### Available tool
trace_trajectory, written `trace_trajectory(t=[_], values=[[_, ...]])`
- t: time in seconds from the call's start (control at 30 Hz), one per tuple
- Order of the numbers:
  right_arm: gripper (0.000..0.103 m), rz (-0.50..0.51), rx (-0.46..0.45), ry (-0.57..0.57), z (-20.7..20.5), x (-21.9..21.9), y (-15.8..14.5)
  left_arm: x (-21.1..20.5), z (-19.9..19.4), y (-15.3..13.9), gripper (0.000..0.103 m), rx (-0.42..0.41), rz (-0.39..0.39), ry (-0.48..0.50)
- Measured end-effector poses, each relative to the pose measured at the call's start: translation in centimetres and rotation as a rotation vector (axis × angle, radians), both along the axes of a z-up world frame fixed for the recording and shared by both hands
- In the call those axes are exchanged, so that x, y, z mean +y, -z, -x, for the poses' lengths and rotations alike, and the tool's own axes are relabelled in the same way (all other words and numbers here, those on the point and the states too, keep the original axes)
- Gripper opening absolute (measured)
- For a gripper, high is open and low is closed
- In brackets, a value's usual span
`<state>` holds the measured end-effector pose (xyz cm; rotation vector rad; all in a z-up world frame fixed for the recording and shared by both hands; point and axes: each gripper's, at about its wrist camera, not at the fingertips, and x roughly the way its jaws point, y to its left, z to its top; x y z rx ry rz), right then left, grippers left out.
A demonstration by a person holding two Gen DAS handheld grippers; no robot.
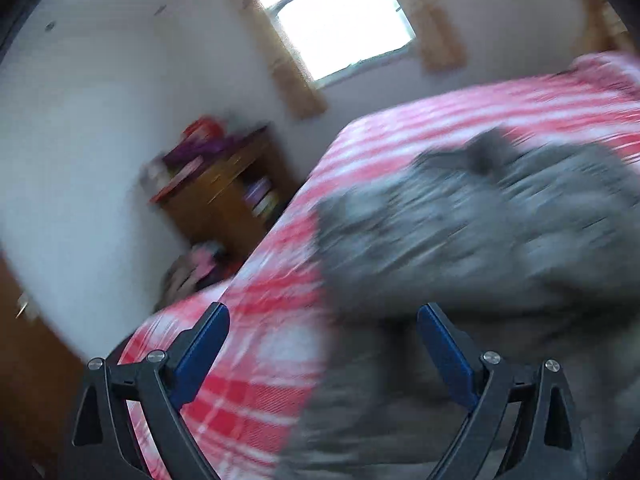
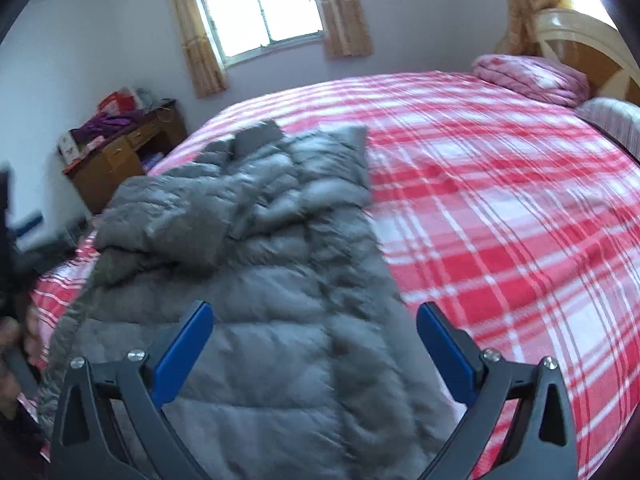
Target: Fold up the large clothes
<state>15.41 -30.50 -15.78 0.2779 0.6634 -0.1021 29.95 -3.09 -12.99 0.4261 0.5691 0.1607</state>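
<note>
Left gripper [image 1: 323, 336]: blue-padded jaws spread wide, holding nothing, view blurred. Ahead and to its right, grey quilted puffer jacket [image 1: 480, 232], puffy and slick-looking, spread on red-and-white plaid bed [image 1: 256, 400]. Right gripper [image 2: 314, 332]: also wide open, empty, directly over jacket's lower body. Jacket's long axis running away from this gripper toward collar at far end; one sleeve crumpled across to forward left. Right gripper seemingly nearer.

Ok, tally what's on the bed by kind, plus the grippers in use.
Grey puffer jacket: 1
Pink folded quilt: 1
Striped pillow: 1
Grippers, left gripper and right gripper, both open and empty: 2
Total: 5, all but the grippers lying on the red plaid bedspread.
</note>
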Motion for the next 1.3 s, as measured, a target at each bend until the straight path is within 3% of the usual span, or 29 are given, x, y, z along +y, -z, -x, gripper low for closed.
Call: trace_trajectory(t=[0.2, 0.33, 0.4, 0.43, 0.5, 0.57, 0.67, 0.9, 0.93, 1.03, 1.17, 1.3], values=[[0.103, -0.071, 0.001, -0.068, -5.6, 2.5, -1.1, 7.1, -4.7, 6.0, 0.095, 0.139, -0.021, -0.274], [0.102, -0.107, 0.066, -0.092, -10.1, 4.1, 0.6, 8.9, -5.2, 7.5, 0.096, 0.153, 0.061, -0.298], [0.086, -0.132, 0.119, -0.122, -11.7, 4.7, 1.8, 8.9, -5.0, 7.7, 0.096, 0.143, 0.057, -0.293], [0.061, -0.144, 0.131, -0.134, -12.0, 4.8, 2.1, 8.9, -4.9, 7.8, 0.096, 0.137, 0.054, -0.290], [0.036, -0.165, 0.158, -0.152, -12.5, 5.2, 2.9, 9.3, -4.6, 7.8, 0.096, 0.135, 0.070, -0.288], [0.021, -0.169, 0.144, -0.148, -11.9, 5.1, 2.9, 9.4, -4.8, 7.8, 0.096, 0.137, 0.090, -0.287], [0.015, -0.156, 0.113, -0.123, -10.4, 4.3, 2.3, 9.7, -4.9, 7.8, 0.097, 0.139, 0.105, -0.286], [0.016, -0.101, 0.115, -0.054, -7.8, 2.3, 2.8, 10.1, -5.0, 7.9, 0.097, 0.159, 0.144, -0.277], [0.020, -0.103, 0.121, -0.065, -7.8, 2.2, 3.0, 10.3, -5.1, 7.8, 0.097, 0.175, 0.153, -0.269], [0.062, -0.046, 0.132, -0.015, -7.2, 1.6, 2.8, 10.7, -5.1, 6.5, 0.097, 0.233, 0.158, -0.230], [0.062, -0.024, 0.098, 0.083, -5.3, -0.6, 0.1, 11.2, -4.8, 1.5, 0.097, 0.218, 0.220, -0.184], [0.062, -0.011, 0.011, 0.100, -5.1, 0.0, -3.4, 8.6, -6.4, -4.0, 0.097, 0.150, 0.299, -0.098]])
